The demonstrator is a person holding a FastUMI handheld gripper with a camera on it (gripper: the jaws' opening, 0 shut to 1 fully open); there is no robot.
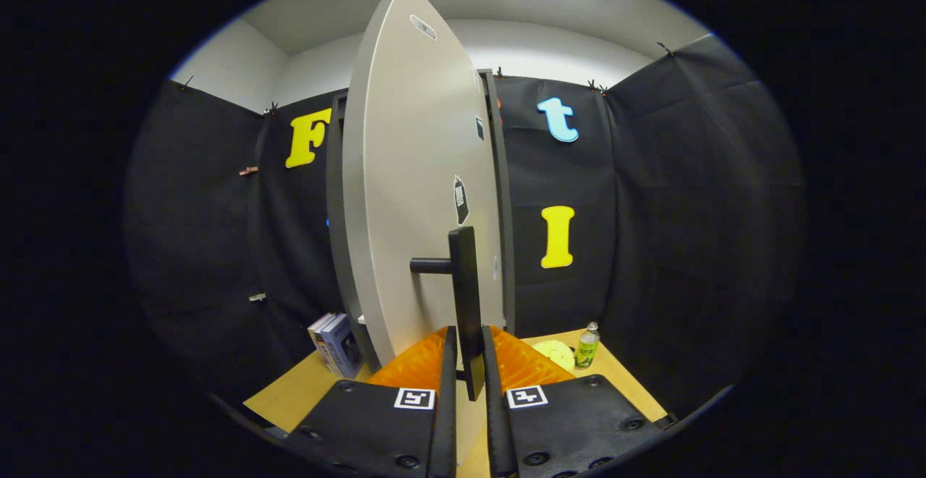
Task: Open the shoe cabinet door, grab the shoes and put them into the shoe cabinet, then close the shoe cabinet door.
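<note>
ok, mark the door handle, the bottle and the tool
handle (pixel 466 297), gripper view, middle of its upright bar
bottle (pixel 587 348), gripper view, its label
tool (pixel 469 373), gripper view, midway between the fingertips, shut on the handle

Wooden table (pixel 296 391), shoe cabinet (pixel 347 246) standing on it, box (pixel 336 344), green bottle (pixel 587 348), pale round thing (pixel 554 353).

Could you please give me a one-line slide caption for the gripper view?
Gripper shut on the black handle of the partly open cabinet door.
</note>
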